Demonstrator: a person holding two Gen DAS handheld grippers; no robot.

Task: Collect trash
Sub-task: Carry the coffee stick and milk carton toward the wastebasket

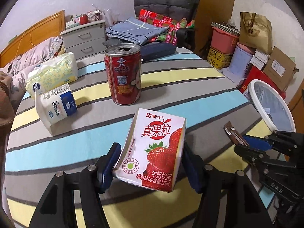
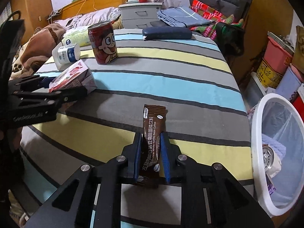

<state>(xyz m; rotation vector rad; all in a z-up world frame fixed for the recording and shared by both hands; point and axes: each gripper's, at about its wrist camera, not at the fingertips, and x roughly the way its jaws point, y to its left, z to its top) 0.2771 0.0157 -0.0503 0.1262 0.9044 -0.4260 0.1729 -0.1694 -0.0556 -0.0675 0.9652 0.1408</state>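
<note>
My left gripper (image 1: pixel 150 152) is shut on a strawberry milk carton (image 1: pixel 153 148), held above the striped table; the carton also shows in the right wrist view (image 2: pixel 74 76). My right gripper (image 2: pixel 151 138) is shut on a brown coffee sachet (image 2: pixel 152 142), which also shows in the left wrist view (image 1: pixel 234 134). A red drink can (image 1: pixel 123 76) stands upright mid-table. A white milk carton (image 1: pixel 57 106) lies on its side at the left. A white bin (image 2: pixel 273 152) with a clear liner stands off the table's right edge and holds some trash.
A tissue pack (image 1: pixel 53 72) lies at the table's far left. A dark blue case (image 2: pixel 167 33) rests at the far edge. Bedding, a chair with folded cloth (image 1: pixel 136 30) and stacked boxes (image 1: pixel 266 60) surround the table.
</note>
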